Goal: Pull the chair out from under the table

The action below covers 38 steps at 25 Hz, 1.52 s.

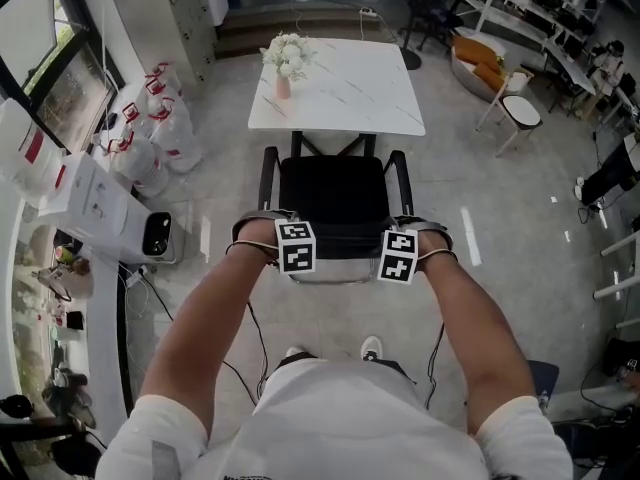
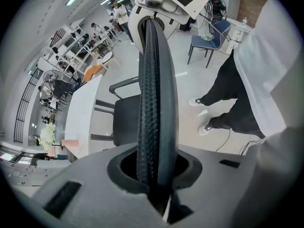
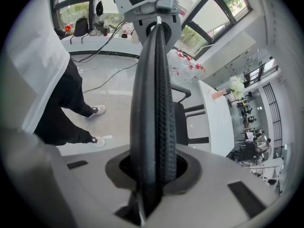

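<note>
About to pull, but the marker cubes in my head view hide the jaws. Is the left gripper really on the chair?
Observer: Yes, the left gripper has its jaws shut on the top edge of the chair back.
Operator: And the right?
Observer: The right gripper clamps that same edge.
Operator: Floor behind me?
Observer: A cable lies just behind one shoe; step back carefully.

Head view looks steeply down; gripper views face each other close along the chair (image 1: pixel 335 200) back; all share the table (image 1: pixel 350 93).
</note>
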Motion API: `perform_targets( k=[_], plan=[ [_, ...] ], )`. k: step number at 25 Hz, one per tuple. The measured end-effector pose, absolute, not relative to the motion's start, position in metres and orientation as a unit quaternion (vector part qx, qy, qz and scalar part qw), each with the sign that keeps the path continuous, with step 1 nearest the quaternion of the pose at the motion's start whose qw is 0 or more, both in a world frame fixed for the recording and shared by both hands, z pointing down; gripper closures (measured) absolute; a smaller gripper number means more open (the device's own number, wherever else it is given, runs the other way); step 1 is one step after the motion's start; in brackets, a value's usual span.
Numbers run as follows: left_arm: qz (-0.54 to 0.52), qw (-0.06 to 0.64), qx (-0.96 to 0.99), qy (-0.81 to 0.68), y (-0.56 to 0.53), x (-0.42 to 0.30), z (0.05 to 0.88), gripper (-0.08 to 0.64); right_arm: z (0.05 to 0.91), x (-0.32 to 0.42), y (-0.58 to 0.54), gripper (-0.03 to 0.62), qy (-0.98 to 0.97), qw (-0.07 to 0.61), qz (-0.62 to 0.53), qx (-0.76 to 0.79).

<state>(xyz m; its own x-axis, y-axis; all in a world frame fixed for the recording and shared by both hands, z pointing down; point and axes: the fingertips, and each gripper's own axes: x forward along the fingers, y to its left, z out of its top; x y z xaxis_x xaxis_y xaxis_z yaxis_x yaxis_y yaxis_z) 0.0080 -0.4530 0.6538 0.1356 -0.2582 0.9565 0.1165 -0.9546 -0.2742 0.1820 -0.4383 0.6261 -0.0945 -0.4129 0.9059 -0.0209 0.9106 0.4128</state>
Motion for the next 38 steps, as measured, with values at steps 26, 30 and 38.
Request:
perform_targets(
  k=[26,30,38],
  plan=[
    [-0.662,0.129,-0.738,0.040,-0.366,0.007,0.650,0.502,0.621,0.183,-0.356,0.536,-0.716,0.668,-0.133,0.152],
    [-0.663,0.113,-0.739,0.033,-0.342,0.006,0.648,0.497,0.620,0.182,-0.333,0.538,-0.719,0.669,-0.124,0.139],
    [-0.664,0.106,-0.739,0.026,-0.294,0.009,0.648,0.492,0.621,0.187,-0.285,0.540,-0.720,0.670,-0.117,0.140]
  ],
)
